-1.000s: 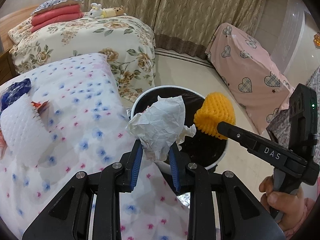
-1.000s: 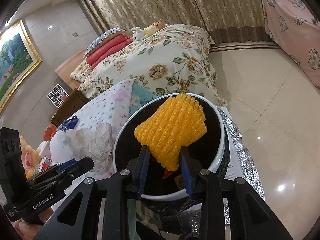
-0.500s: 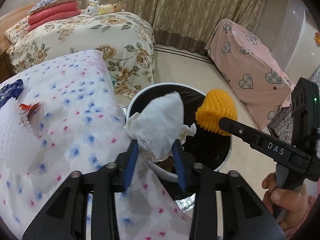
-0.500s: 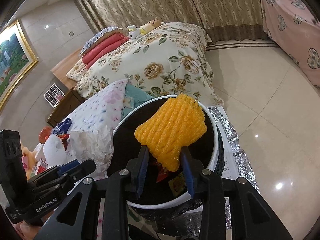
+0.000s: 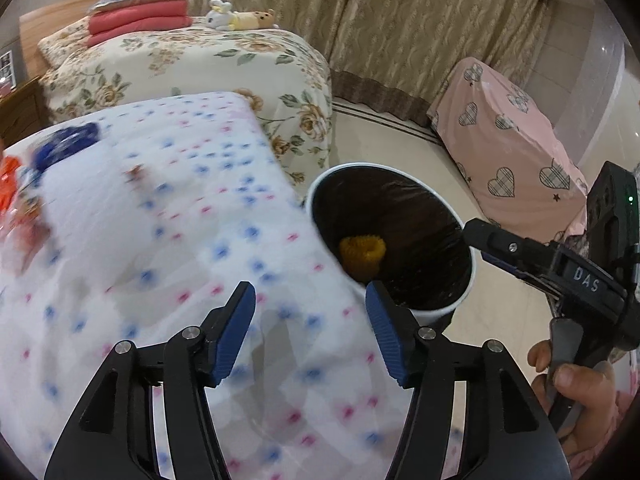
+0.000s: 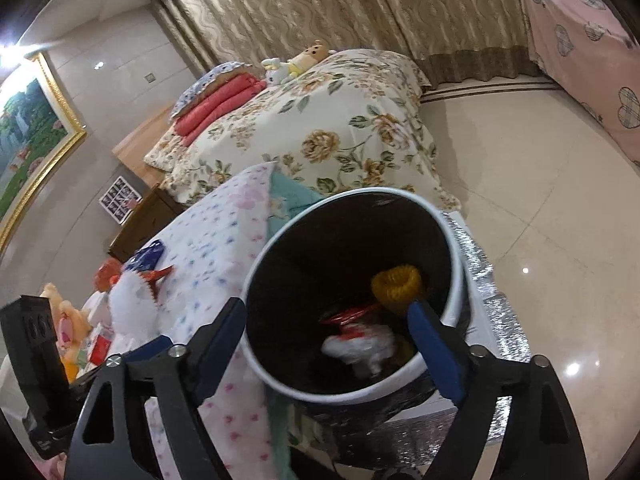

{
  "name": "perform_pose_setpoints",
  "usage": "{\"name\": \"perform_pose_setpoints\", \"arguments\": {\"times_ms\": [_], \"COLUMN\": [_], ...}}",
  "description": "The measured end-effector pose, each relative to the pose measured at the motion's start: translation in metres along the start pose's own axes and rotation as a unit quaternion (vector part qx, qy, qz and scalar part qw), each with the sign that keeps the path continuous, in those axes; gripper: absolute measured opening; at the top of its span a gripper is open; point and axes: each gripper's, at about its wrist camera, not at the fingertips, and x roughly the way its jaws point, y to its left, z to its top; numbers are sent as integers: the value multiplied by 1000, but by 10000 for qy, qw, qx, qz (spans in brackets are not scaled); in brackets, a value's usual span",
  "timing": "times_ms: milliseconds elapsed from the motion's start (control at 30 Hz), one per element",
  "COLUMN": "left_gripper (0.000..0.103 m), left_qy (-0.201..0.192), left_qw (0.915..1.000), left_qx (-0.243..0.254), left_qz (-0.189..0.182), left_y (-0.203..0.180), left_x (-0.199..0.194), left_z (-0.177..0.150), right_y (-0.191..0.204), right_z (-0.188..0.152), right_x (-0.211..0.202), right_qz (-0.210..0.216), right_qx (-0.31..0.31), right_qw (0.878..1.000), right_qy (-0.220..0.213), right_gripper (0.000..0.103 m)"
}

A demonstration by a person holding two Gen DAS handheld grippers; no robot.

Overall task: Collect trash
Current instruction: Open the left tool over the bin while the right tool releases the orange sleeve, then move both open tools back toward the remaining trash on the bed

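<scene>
Left gripper and right gripper both gape empty. At 1 o'clock, the left view shows only the orange foam net inside the trash bin. The right view adds what looks like crumpled white tissue beneath.

Two wrist fisheyes, both looking forward past their own spread fingers.

The left claw view faces the spotted cover, bin ahead-right; the right claw view sits close over the bin. Both share bin, cover and floral bed.

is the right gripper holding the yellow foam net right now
No, the right gripper is open and empty, and the yellow foam net lies inside the trash bin.
</scene>
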Motion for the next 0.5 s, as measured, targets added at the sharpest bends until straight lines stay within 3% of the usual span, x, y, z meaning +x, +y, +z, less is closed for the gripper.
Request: {"name": "perform_pose_setpoints", "arguments": {"times_ms": [500], "left_gripper": [62], "left_qy": [-234], "left_qw": [9951], "left_qx": [-847], "left_qz": [444], "left_y": [79], "left_x": [-49], "left_z": [-38], "right_y": [74], "right_z": [-32], "right_x": [17], "right_qz": [566], "right_qx": [-405], "right_qw": [9970], "right_qy": [326], "right_gripper": [89]}}
